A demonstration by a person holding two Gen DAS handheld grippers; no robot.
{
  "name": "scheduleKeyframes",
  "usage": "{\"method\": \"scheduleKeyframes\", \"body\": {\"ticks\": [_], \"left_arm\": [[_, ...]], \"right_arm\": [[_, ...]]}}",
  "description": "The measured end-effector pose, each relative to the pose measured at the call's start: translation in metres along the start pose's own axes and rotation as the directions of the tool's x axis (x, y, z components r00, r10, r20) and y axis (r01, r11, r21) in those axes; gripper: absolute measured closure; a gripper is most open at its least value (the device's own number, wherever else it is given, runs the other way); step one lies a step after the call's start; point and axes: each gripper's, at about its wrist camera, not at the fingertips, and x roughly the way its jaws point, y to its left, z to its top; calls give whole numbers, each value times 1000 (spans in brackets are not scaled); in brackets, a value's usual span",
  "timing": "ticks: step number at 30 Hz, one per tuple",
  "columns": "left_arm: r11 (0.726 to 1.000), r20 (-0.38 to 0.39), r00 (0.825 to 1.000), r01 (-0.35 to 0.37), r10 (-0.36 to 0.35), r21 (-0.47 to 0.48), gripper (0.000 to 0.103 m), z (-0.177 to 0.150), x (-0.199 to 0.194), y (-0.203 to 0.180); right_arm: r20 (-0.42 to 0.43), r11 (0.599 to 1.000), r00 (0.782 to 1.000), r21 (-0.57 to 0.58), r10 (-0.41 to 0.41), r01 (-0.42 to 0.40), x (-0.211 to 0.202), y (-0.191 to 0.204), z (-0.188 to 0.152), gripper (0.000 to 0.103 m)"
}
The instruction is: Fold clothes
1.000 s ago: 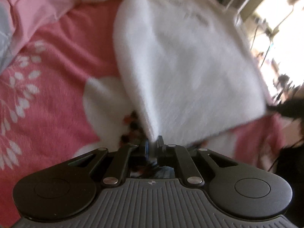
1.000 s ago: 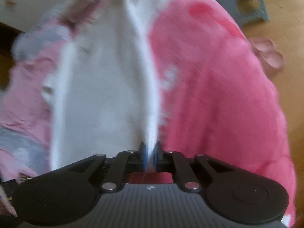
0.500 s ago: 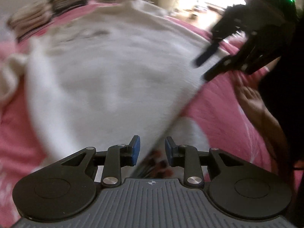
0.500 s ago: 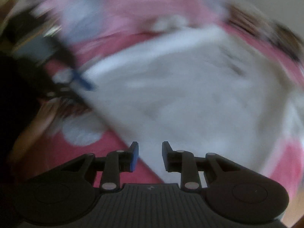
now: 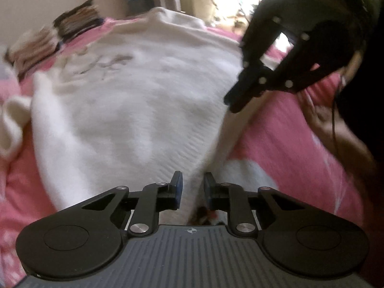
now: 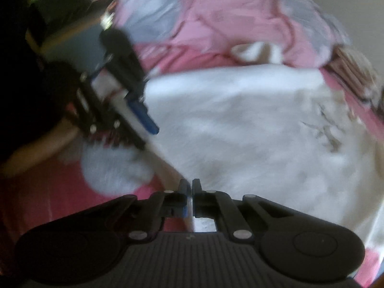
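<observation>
A white knitted sweater (image 5: pixel 134 100) lies spread on the pink bedspread (image 5: pixel 288 148), faint grey embroidery near its far end. My left gripper (image 5: pixel 192 187) hovers over the sweater's near corner. Its jaws are closing, the fabric's edge runs down between them, and the pads stand apart from it. My right gripper (image 5: pixel 231 104) hangs over the sweater's right edge, fingers together. In the right wrist view the right gripper (image 6: pixel 190 184) is shut at the sweater (image 6: pixel 252 132) edge, with no fabric clearly pinched. The left gripper (image 6: pixel 146 134) shows there at the left, one blue pad visible.
A crumpled pink and grey quilt (image 6: pixel 216 16) lies behind the sweater. A striped folded cloth (image 5: pixel 72 24) sits at the bed's far corner. A cream sleeve (image 5: pixel 12 120) trails left. A person's hand (image 5: pixel 324 120) rests at the right. A white patch (image 6: pixel 115 168) marks the bedspread.
Both grippers let go of the sweater, which now lies flat on the bed. Both wrists rolled. The right jaws opened and came shut again; the left jaws stand narrower than half a second ago.
</observation>
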Motion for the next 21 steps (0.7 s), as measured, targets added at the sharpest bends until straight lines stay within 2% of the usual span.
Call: {"method": "scheduleKeyframes", "body": {"ticks": [4,6,9,12,14,16,19,21], "left_arm": [[991,-13,1000,11,-13,-131,82,2,5,17],[990,-31,999,5,-9,-140,80,1,10,18],[991,-32,999,-2,-2,-135,80,1,13,16],[988,-30,1000,-5,0,-156,80,3,16,17],[985,-23,1000,-1,-3,-175,84,3,18,19],[982,-16,1000,8,-11,-189,88,4,18,22],[982,-15,1000,8,-11,-189,88,3,18,22],[983,-15,1000,6,-9,-181,88,3,16,21]], "right_arm": [[20,991,1000,135,9,-12,-4,-23,3,103],[18,985,1000,172,12,-15,-2,-31,3,103],[3,979,998,193,63,-62,0,-31,3,102],[-3,978,994,175,114,-111,2,-20,2,98],[-12,982,993,148,118,-115,6,-11,1,83],[-20,986,992,116,121,-118,13,-2,1,79],[-34,991,995,95,98,-95,23,4,3,79],[-43,992,996,101,75,-70,29,2,4,89]]}}
